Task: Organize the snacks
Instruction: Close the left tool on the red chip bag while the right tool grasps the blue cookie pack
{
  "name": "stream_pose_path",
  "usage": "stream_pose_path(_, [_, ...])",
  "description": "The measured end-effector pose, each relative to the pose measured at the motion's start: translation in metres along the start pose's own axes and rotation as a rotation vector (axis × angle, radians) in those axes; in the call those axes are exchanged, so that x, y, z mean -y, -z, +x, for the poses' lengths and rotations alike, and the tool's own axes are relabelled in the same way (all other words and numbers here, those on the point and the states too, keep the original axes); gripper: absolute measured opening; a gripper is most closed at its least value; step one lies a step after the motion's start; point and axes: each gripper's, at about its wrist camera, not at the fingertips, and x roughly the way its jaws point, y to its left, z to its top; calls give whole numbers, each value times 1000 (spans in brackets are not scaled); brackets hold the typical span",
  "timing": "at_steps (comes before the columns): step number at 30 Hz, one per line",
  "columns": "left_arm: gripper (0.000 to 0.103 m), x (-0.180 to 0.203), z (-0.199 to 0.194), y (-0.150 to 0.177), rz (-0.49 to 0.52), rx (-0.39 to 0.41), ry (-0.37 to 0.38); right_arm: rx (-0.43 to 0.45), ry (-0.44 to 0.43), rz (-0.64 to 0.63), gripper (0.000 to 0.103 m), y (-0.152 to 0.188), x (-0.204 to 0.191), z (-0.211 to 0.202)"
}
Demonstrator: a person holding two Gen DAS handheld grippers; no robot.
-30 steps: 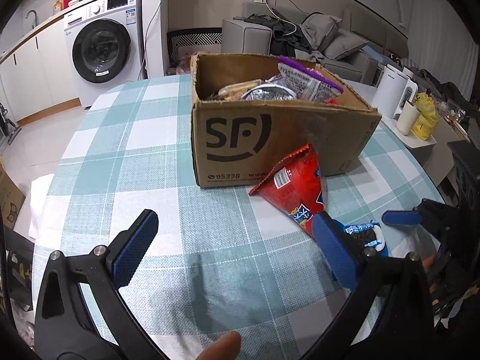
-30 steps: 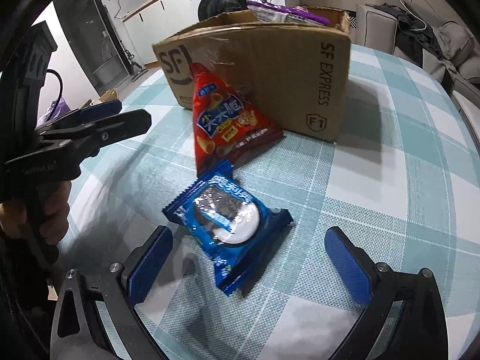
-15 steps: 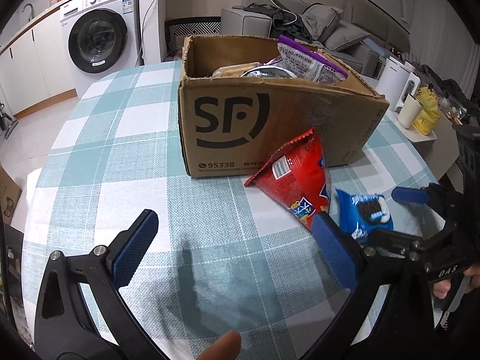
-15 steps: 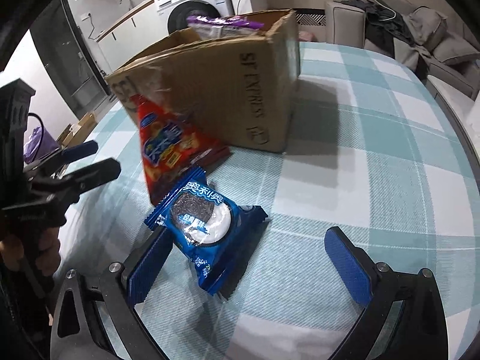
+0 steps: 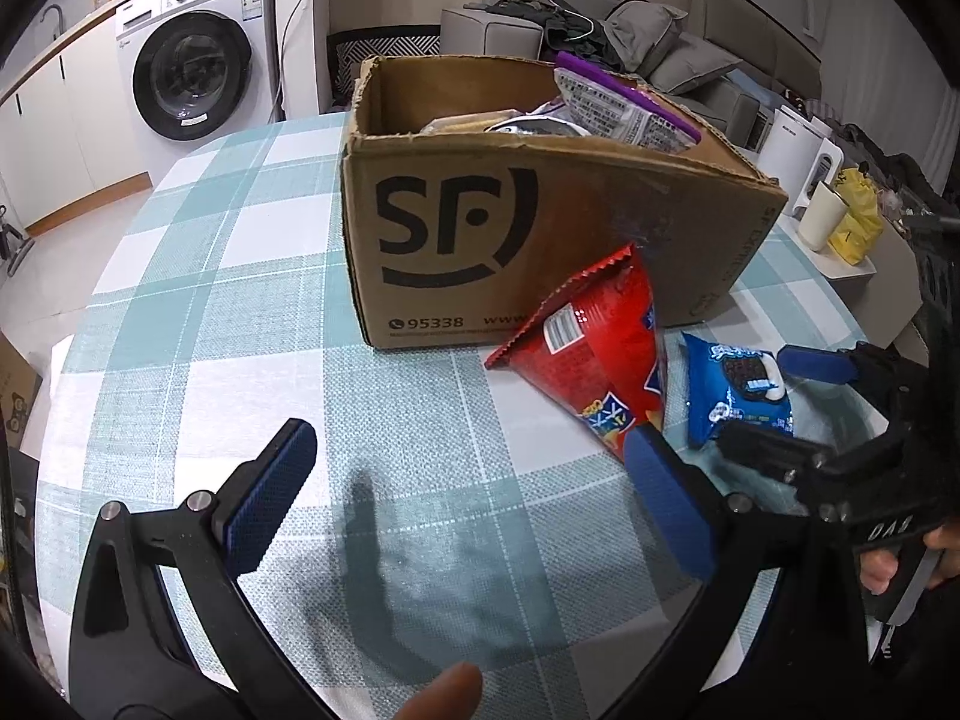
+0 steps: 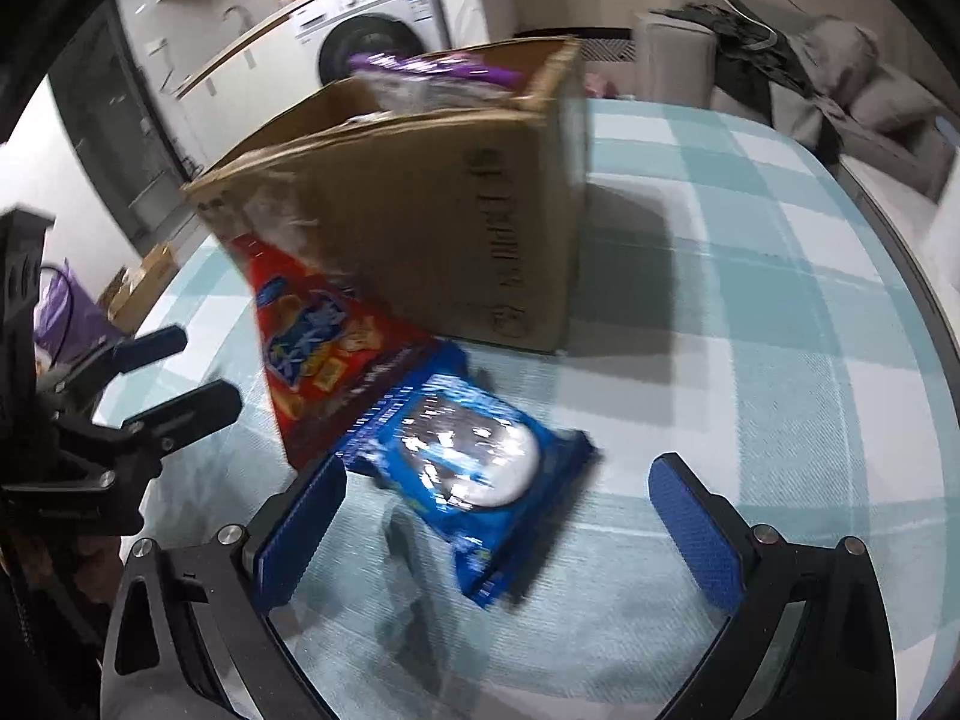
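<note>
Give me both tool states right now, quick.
Left tool: open, holding nothing, above the checked tablecloth.
Right tool: open, holding nothing, fingers either side of the blue cookie packet.

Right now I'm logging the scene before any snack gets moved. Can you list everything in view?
cardboard box: one, brown, open-topped, on the table
purple snack bag: one, sticking up out of the box
red snack bag: one, leaning against the box front
blue cookie pack: one, flat on the table beside the red bag
tablecloth: one, teal and white check
washing machine: one, white, behind the table
kettle: one, white, on a side surface
left gripper: black, blue pads, open
right gripper: black, blue pads, open, around the cookie pack
</note>
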Motion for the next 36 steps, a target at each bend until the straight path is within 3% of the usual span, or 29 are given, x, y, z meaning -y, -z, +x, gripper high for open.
stream_pose_path(4, [102,-4,2,0,-3,-3,-2,-10,25,-42,103,-4,-7,10])
stream_pose_path(12, [102,-5,7,0,-15,-10,9,-2,36,5,102,-7,9,13])
stream_pose_path(17, [102,1,12,-3,-22,-18,31,15,36,5,78,-2,16,4])
stream_pose_path(21, [102,9,14,-7,-29,-7,48,29,-8,8,70,3,20,-2])
stream_pose_path(28, [99,25,22,-11,4,-22,71,51,-44,-23,47,8,16,-4])
stream_pose_path(36, [95,35,39,-18,3,-55,91,72,-47,-6,45,10,18,-7])
